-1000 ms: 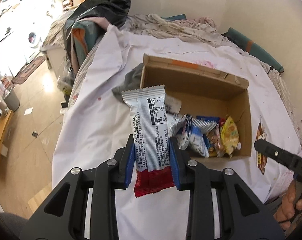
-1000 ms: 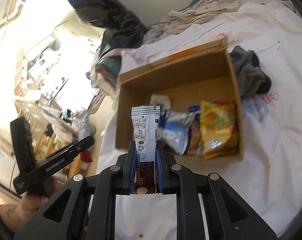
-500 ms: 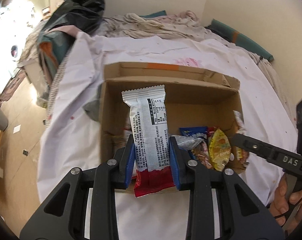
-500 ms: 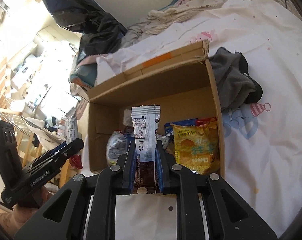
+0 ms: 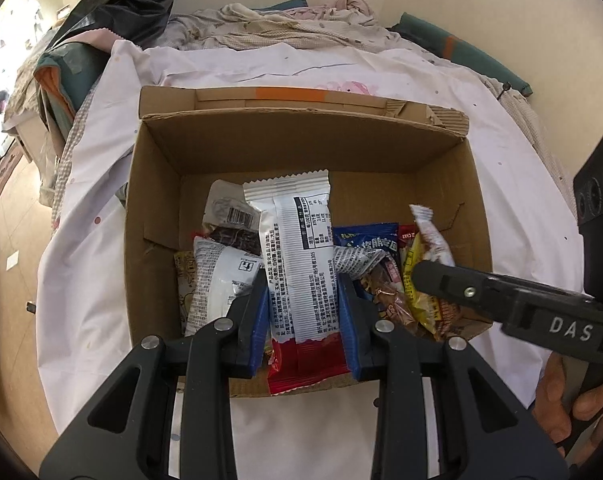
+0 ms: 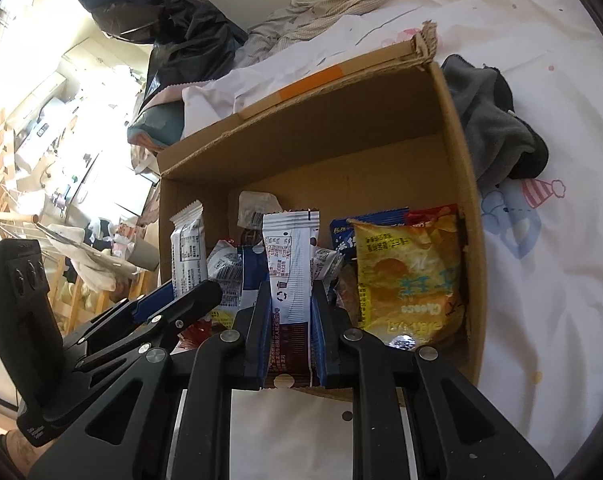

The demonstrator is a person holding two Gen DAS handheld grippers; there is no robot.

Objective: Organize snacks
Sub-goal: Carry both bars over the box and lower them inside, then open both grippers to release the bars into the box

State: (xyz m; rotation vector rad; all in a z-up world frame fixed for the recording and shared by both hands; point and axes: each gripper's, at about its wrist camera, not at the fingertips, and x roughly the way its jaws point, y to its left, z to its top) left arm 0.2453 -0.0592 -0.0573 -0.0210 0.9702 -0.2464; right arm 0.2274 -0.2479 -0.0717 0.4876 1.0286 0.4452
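Bright daylight, blown-out left, fisheye-warped edges

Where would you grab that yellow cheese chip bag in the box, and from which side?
Pinch the crimped top seam of the yellow cheese chip bag, coming down from above. It leans in the cardboard box hard against the right wall with other packets on its left, so the sides are blocked, and the flat seam probably suits two fingers better than the puffy middle.

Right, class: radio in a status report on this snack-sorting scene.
Left gripper shut on white-red packet. Right gripper shut on white-brown packet. Both over cardboard box. Nothing blocking.
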